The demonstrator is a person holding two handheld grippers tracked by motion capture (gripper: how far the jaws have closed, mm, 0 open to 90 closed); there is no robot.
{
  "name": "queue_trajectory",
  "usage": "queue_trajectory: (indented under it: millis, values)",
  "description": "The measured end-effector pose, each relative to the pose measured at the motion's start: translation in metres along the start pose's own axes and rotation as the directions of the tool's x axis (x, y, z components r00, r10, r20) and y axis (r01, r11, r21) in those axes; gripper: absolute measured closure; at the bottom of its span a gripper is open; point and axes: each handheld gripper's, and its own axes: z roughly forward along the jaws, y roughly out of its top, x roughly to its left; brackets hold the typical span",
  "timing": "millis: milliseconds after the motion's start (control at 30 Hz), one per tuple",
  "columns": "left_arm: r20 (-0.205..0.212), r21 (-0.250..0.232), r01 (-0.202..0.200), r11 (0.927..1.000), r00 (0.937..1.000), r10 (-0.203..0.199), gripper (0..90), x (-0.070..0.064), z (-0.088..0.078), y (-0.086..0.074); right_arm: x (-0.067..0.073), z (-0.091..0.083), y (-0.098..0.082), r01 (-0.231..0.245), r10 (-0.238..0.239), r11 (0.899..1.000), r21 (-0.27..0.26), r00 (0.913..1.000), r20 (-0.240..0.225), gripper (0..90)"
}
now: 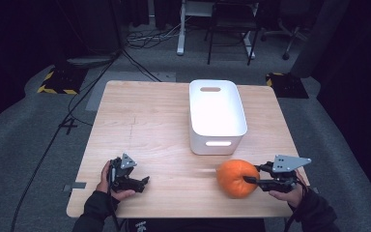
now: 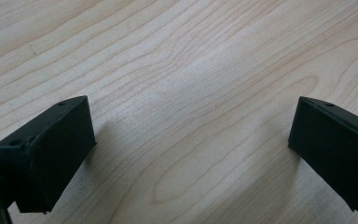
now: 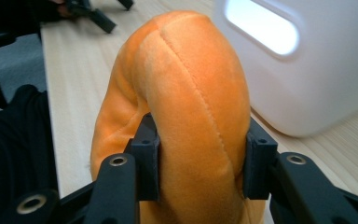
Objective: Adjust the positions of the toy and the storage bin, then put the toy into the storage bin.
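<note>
An orange plush pumpkin (image 1: 235,177) is at the table's front right, just in front of the white bin (image 1: 216,115). My right gripper (image 1: 254,180) is shut on it from the right; in the right gripper view both black pads squeeze a fold of the orange plush pumpkin (image 3: 191,107) between them. My left gripper (image 1: 144,182) rests at the front left in a hand, its jaws wide apart. Bare wood lies between the left gripper's fingertips (image 2: 46,154) in the left gripper view.
The white bin (image 3: 307,70) with a handle slot stands just behind the pumpkin, right of the table's middle. The wooden table (image 1: 145,125) is bare on its left half. Cables, chair legs and a desk base lie on the floor beyond.
</note>
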Motion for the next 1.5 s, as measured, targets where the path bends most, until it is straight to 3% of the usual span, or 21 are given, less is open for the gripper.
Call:
queue_trajectory:
  millis: [233, 400, 600, 633, 800, 1033, 1333, 1500]
  values:
    - [-0.001, -0.001, 0.000, 1.0000, 1.0000, 0.000, 0.5, 0.000, 0.000, 0.000, -0.021, -0.018, -0.014, -0.057, 0.059, 0.998, -0.022, 0.9956, 0.073, 58.1]
    - [-0.001, -0.002, 0.000, 1.0000, 1.0000, 0.000, 0.5, 0.000, 0.000, 0.000, -0.034, -0.028, -0.021, -0.091, 0.096, 0.995, -0.041, 0.9866, 0.132, 58.1]
    - [0.000, -0.003, 0.000, 1.0000, 1.0000, 0.000, 0.5, 0.000, 0.000, 0.000, -0.045, -0.036, -0.026, -0.122, 0.130, 0.991, -0.055, 0.9733, 0.189, 58.2]
    - [0.000, -0.003, 0.000, 1.0000, 1.0000, 0.000, 0.5, 0.000, 0.000, 0.000, -0.050, -0.039, -0.028, -0.133, 0.144, 0.989, -0.065, 0.9659, 0.215, 58.3]
    - [0.000, -0.003, 0.000, 1.0000, 1.0000, 0.000, 0.5, 0.000, 0.000, 0.000, -0.062, -0.044, -0.032, -0.169, 0.187, 0.982, -0.089, 0.9474, 0.260, 58.4]
    - [0.002, -0.003, -0.002, 1.0000, 1.0000, 0.002, 0.6, 0.000, 0.000, 0.000, -0.078, -0.045, -0.036, -0.191, 0.220, 0.974, -0.124, 0.9252, 0.309, 58.6]
    - [0.003, -0.004, -0.002, 1.0000, 1.0000, 0.002, 0.5, 0.000, 0.000, 0.000, -0.087, -0.042, -0.033, -0.184, 0.221, 0.974, -0.136, 0.9082, 0.355, 59.7]
    - [0.000, -0.005, -0.004, 1.0000, 1.0000, 0.004, 0.6, 0.000, 0.000, 0.000, -0.091, -0.042, -0.032, -0.182, 0.222, 0.973, -0.141, 0.9032, 0.367, 60.2]
